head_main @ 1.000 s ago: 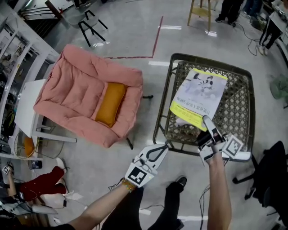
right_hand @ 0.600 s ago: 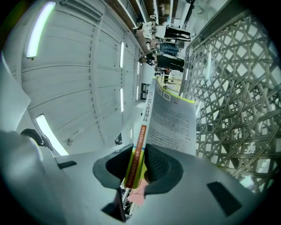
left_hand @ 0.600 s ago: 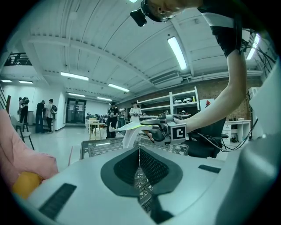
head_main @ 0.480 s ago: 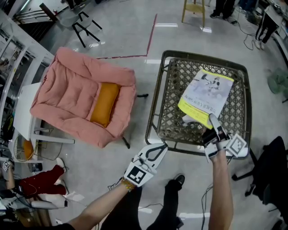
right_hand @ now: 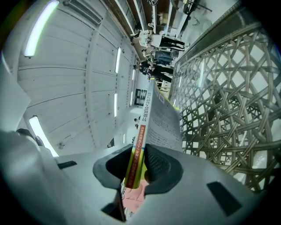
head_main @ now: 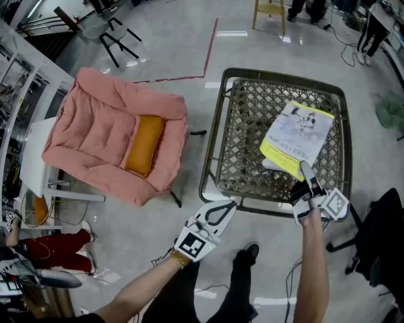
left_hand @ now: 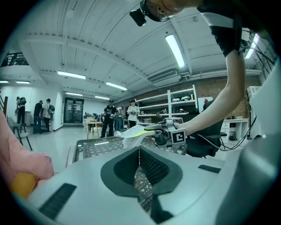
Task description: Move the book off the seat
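A book (head_main: 297,137) with a white and yellow cover hangs tilted above a wicker table (head_main: 211,170). My right gripper (head_main: 304,169) is shut on the book's near edge. In the right gripper view the pads clamp the book (right_hand: 151,127) at its green and red spine, at the right gripper (right_hand: 139,165). The seat, a pink armchair (head_main: 101,132) with an orange cushion (head_main: 142,145), stands to the left with no book on it. My left gripper (head_main: 228,205) is shut and holds nothing, just off the table's front edge. The left gripper (left_hand: 139,154) view shows the raised book (left_hand: 134,130).
A black office chair (head_main: 379,240) stands at the right. A wooden stool (head_main: 271,12) and a black folding chair (head_main: 107,31) are at the far side. White shelving (head_main: 31,158) flanks the armchair on the left. Several people (left_hand: 109,116) stand far off.
The right gripper has carried the book to the right across the wicker table, farther from the armchair. The left gripper has stayed where it was.
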### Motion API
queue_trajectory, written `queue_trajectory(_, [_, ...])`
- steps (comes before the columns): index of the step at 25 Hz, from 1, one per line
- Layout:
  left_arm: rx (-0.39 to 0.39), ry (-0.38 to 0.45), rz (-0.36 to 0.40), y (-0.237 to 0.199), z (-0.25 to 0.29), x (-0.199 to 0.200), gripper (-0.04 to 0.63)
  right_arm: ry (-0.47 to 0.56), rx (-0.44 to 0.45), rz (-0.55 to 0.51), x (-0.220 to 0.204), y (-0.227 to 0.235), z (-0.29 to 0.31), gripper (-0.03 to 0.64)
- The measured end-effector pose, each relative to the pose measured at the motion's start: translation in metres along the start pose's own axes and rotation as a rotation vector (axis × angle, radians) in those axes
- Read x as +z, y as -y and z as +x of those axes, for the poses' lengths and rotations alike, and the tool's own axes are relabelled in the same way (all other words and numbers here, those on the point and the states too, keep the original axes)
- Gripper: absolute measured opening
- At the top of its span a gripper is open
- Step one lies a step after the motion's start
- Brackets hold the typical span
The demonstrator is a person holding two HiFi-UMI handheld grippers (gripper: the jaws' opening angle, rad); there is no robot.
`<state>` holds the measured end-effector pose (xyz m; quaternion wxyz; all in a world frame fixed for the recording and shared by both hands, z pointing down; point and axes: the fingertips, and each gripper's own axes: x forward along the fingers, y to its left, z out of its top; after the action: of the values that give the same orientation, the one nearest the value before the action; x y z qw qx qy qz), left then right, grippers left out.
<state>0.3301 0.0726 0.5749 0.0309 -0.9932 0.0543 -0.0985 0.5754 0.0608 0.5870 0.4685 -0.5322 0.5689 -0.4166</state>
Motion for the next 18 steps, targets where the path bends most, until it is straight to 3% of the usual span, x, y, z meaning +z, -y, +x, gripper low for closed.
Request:
queue_trajectory(9, [0.009,0.015,-0.014,0.008,0.012,-0.001,0.0,0.067,-0.083,0.043,0.033,0.053,-0.035,0.083])
queue_trajectory(11, [0.005,0.009,-0.018,0.013,0.015,-0.003,0.0,0.043,-0.096,0.021,0.034,0.062,-0.039,0.084])
queue_trajectory(15, [-0.001,-0.002,-0.03,0.019,0.019,-0.01,0.0,0.006,-0.211,-0.034,0.033,0.089,-0.051,0.084])
queue_trajectory(18, [0.0,-0.002,-0.039,0.02,0.02,-0.009,0.0,-0.03,-0.229,-0.076,0.033,0.093,-0.049,0.092])
